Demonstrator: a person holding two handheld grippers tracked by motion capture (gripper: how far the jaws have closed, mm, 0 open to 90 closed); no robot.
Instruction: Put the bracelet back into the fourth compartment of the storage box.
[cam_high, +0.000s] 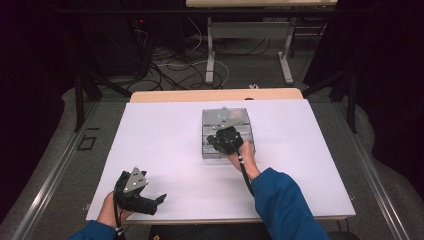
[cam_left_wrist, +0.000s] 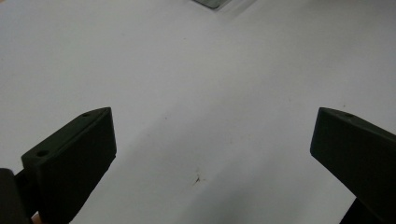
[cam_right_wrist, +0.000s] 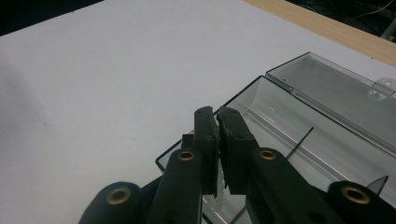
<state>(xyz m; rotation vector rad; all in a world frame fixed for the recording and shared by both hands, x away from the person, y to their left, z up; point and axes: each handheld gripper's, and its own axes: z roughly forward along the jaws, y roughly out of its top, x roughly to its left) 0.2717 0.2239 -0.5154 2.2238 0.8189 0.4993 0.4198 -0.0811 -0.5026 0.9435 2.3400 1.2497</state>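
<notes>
A clear plastic case lies open on the white table top, right of centre, with its lid folded back flat behind the tray. My right gripper reaches over the tray's near corner with its jaws pressed together. I cannot tell whether the tray's thin wall is pinched between them. My left gripper rests low near the front left edge of the table. Its jaws stand wide apart over bare white surface with nothing between them.
A wooden strip runs along the table's far edge. Beyond it are cables on the floor and the legs of another table. A small dark mark shows on the white top.
</notes>
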